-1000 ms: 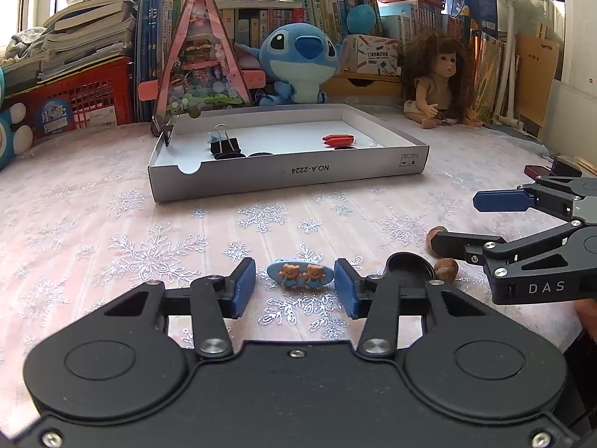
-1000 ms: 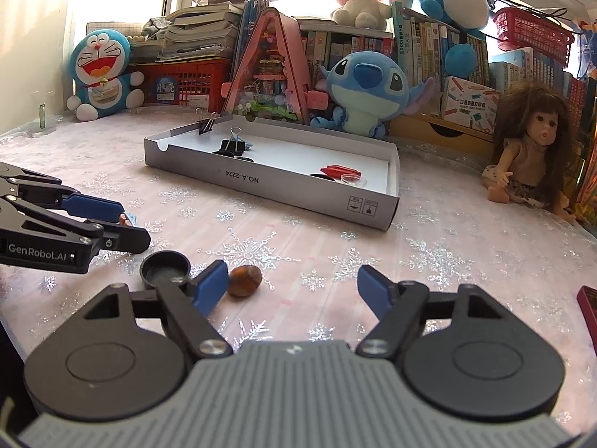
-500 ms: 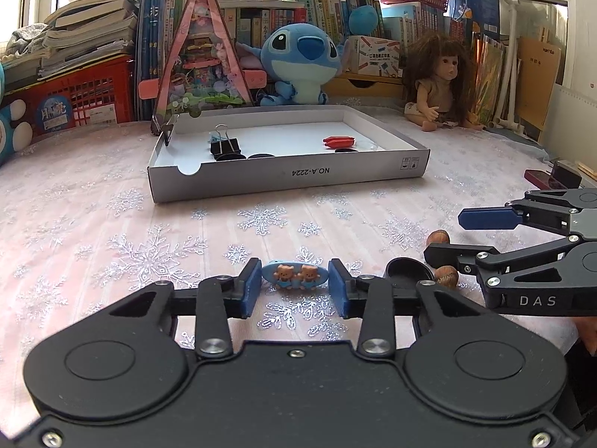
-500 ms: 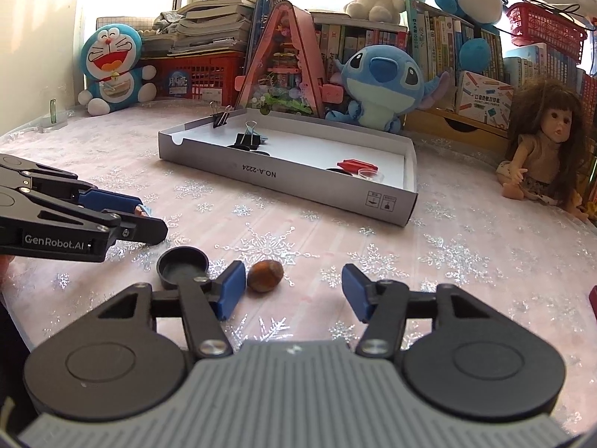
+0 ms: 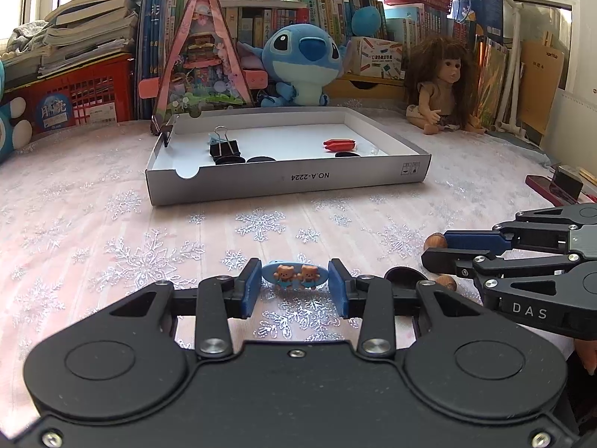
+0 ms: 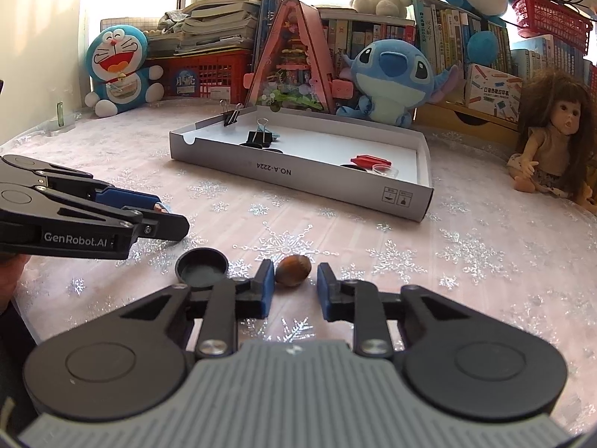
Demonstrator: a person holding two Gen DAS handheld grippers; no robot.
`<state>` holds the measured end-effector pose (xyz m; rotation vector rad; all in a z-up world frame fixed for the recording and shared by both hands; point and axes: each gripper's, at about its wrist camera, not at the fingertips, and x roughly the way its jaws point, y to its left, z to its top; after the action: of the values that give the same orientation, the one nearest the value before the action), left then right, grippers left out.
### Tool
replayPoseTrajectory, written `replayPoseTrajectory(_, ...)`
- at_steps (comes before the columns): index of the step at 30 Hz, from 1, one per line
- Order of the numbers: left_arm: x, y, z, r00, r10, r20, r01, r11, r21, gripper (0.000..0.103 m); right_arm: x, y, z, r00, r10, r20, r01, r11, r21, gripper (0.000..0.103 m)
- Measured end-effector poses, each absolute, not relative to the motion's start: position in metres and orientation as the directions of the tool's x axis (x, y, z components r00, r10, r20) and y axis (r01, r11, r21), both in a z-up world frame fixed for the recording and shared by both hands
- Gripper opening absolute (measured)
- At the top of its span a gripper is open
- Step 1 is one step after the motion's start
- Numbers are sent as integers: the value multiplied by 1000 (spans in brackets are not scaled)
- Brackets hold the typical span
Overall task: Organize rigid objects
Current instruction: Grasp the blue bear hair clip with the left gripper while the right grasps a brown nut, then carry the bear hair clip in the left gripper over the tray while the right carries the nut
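Pinch on both sides now! The big change is on the right gripper (image 6: 295, 280). A second ago its jaws stood wide around the brown nut (image 6: 293, 269). Now they have snapped in, and the nut sits squarely between the tips at lower centre of the right wrist view. The left-hand pad is plainly against it, and the other shows only the thinnest sliver of daylight (I'm calling that a grip).

The left gripper (image 5: 294, 286) hasn't budged. Its blue pads are pressed against the two ends of the oval hair clip (image 5: 294, 275) with the little bears, low in the middle of its own view. That grip was nearly shut a second ago and settled half a second back.

The black cap (image 6: 201, 267) lies loose on the snowflake cloth at lower left of the right wrist view, beside the right gripper's left finger and untouched.

So what does it mean? Both pickups look secured, and neither piece has left the cloth yet. The white box (image 5: 283, 181) waits in the upper middle of both views. A binder clip (image 5: 224, 149) and a red piece (image 5: 339, 144) are already inside. Lift and carry look like the next call, and the round nut seems the likelier to slip.
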<state>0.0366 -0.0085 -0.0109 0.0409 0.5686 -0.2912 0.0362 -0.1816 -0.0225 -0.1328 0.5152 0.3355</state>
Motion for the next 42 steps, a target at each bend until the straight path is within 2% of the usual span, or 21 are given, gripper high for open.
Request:
replayPoseTrajectory(3,38,-10,-10,803,-257,-538,278,960,-43,37,37,-183,-22,820,278,-500,-337,941,-30,25)
replayPoseTrajectory(24,56,-3,10,824,-219,-523,218,974,-64,36,48,-196,-15,847,216,-486,-247,969,1,24)
replayPoseTrajectory(42,65,-2,12,827,-207,-523,194,978,-79,36,51,-198,-13,853,210,-478,-235,972,9,24)
